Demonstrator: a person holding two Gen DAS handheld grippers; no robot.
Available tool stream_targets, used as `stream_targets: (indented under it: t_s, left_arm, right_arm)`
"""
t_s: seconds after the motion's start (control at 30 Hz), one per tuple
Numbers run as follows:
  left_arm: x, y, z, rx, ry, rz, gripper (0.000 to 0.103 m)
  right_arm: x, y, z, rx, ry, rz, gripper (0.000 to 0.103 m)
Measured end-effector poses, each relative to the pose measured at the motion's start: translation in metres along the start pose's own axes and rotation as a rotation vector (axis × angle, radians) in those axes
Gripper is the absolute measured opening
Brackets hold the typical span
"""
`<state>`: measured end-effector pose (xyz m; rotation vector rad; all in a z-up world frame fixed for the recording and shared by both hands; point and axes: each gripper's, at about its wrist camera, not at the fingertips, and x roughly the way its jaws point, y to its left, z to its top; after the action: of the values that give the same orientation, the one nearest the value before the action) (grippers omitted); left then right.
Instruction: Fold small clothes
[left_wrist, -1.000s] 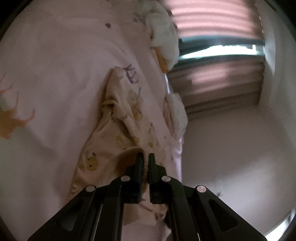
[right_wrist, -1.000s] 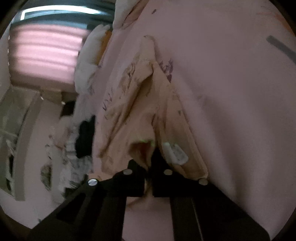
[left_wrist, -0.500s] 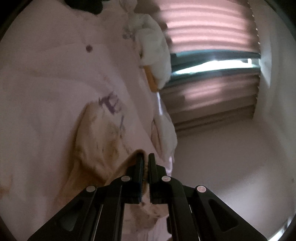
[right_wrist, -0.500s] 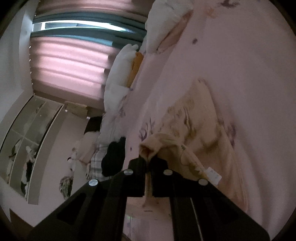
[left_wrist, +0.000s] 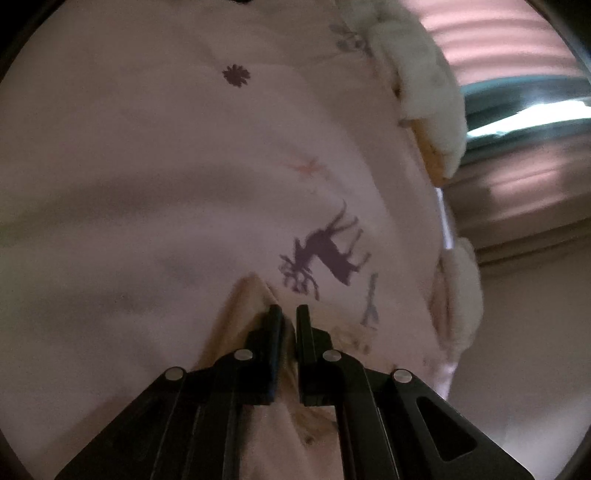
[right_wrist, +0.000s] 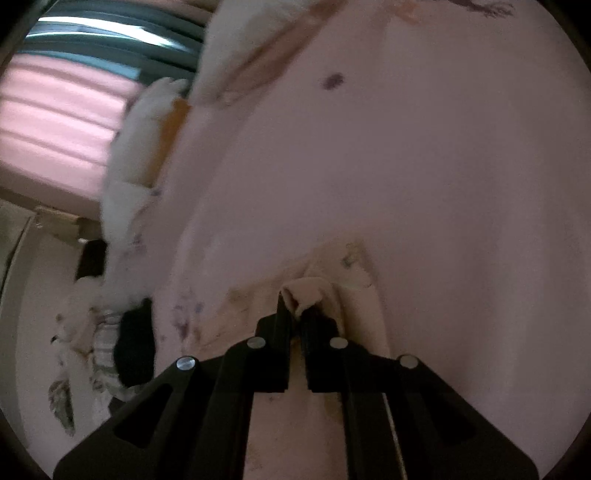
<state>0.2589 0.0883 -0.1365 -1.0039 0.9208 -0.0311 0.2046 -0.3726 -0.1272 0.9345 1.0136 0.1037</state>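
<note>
A small cream garment with yellow prints (left_wrist: 236, 314) lies on the pink bedsheet (left_wrist: 147, 184), bunched close under both grippers. My left gripper (left_wrist: 289, 314) is shut on a fold of it, low over the sheet. In the right wrist view the same garment (right_wrist: 354, 295) shows as a short crumpled heap. My right gripper (right_wrist: 295, 310) is shut on a rolled edge of it that sticks up between the fingertips. Most of the garment is hidden under the gripper bodies.
The sheet has a purple deer print (left_wrist: 328, 251) just beyond the left gripper. White plush pillows (left_wrist: 424, 85) line the bed's far edge by the pink blinds (left_wrist: 517, 55). A pile of other clothes, with a black item (right_wrist: 135, 347), lies at the left.
Both grippers have swung forward over the bed with the garment held. The long spread garment has shortened to a small bunch right at the fingertips. The views now look further up the bed.
</note>
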Motion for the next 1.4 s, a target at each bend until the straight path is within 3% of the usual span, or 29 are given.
stream_targets:
  t_s: [0.07, 0.13, 0.17, 0.2, 0.23, 0.3, 0.37, 0.43, 0.47, 0.5, 0.57, 0.6, 0.73, 0.8, 0.87, 0.97, 1.03, 1.07, 1.17, 1.27, 1.3, 1.37, 1.4]
  left_arm:
    - [-0.005, 0.000, 0.007, 0.019, 0.023, 0.036, 0.001]
    - [-0.028, 0.002, 0.008, 0.037, 0.017, 0.001, 0.001]
    - [-0.038, -0.001, 0.008, 0.063, 0.002, -0.007, 0.002]
    - [-0.051, -0.006, 0.005, 0.106, -0.020, 0.004, 0.011]
    - [-0.061, -0.012, 0.002, 0.144, -0.035, 0.018, 0.021]
    - [-0.075, -0.024, -0.011, 0.223, -0.028, 0.008, 0.022]
    - [-0.073, -0.037, -0.027, 0.285, 0.031, -0.036, 0.022]
    - [-0.070, -0.048, -0.045, 0.350, 0.060, -0.022, 0.021]
    - [-0.064, -0.059, -0.060, 0.409, 0.070, 0.007, 0.018]
    - [-0.062, -0.063, -0.069, 0.442, 0.078, 0.018, 0.012]
    - [-0.044, -0.078, -0.086, 0.498, 0.116, -0.010, 0.011]
    - [-0.033, -0.084, -0.094, 0.522, 0.147, -0.023, 0.010]
    - [0.017, -0.094, -0.106, 0.564, 0.202, 0.062, 0.010]
    - [0.043, -0.089, -0.098, 0.521, 0.219, 0.116, 0.010]
    - [0.057, -0.083, -0.084, 0.443, 0.205, 0.113, 0.010]
    - [0.071, -0.088, -0.053, 0.370, 0.132, 0.113, 0.010]
    - [0.076, -0.092, -0.035, 0.357, 0.023, 0.262, 0.010]
    - [0.077, -0.090, -0.024, 0.335, 0.010, 0.264, 0.010]
    - [0.059, -0.077, -0.016, 0.275, 0.051, 0.155, 0.010]
    - [0.025, -0.066, -0.019, 0.294, 0.005, 0.169, 0.011]
    - [0.010, -0.062, -0.023, 0.318, -0.008, 0.171, 0.015]
    - [-0.008, -0.059, -0.035, 0.361, -0.001, 0.197, 0.038]
    - [-0.020, -0.056, -0.047, 0.383, -0.007, 0.197, 0.051]
  right_arm:
    - [-0.005, -0.003, 0.004, 0.001, 0.025, 0.012, 0.013]
    - [-0.021, -0.001, 0.005, -0.029, 0.011, 0.020, 0.026]
    - [-0.035, 0.004, 0.004, -0.054, -0.032, 0.006, 0.043]
    - [-0.048, 0.009, 0.004, -0.075, -0.081, -0.009, 0.059]
    - [-0.062, 0.014, 0.002, -0.100, -0.133, -0.016, 0.064]
    - [-0.081, 0.030, -0.003, -0.168, -0.169, -0.018, 0.066]
    - [-0.091, 0.047, -0.012, -0.228, -0.159, -0.039, 0.066]
    - [-0.088, 0.064, -0.028, -0.300, -0.109, -0.094, 0.063]
    - [-0.082, 0.068, -0.037, -0.336, -0.079, -0.104, 0.053]
    - [-0.073, 0.073, -0.048, -0.383, -0.037, -0.113, 0.036]
    - [-0.052, 0.075, -0.065, -0.446, 0.041, -0.155, 0.017]
    - [-0.040, 0.074, -0.072, -0.461, 0.070, -0.187, 0.013]
    - [0.009, 0.063, -0.087, -0.497, 0.156, -0.222, 0.009]
    - [0.027, 0.057, -0.076, -0.457, 0.137, -0.241, 0.005]
    - [0.033, 0.059, -0.060, -0.451, 0.105, -0.216, 0.005]
    - [0.051, 0.058, -0.024, -0.387, 0.085, -0.227, 0.001]
    - [0.057, 0.051, -0.005, -0.316, 0.068, -0.221, 0.000]
    - [0.056, 0.046, 0.004, -0.282, 0.057, -0.197, 0.000]
    - [0.037, 0.035, 0.014, -0.234, 0.054, -0.178, 0.011]
    - [-0.002, 0.031, 0.008, -0.276, 0.026, -0.198, 0.033]
    - [-0.015, 0.038, 0.001, -0.303, -0.004, -0.221, 0.045]
    - [-0.051, 0.040, -0.016, -0.354, -0.085, -0.278, 0.059]
    - [-0.065, 0.041, -0.028, -0.370, -0.104, -0.304, 0.075]
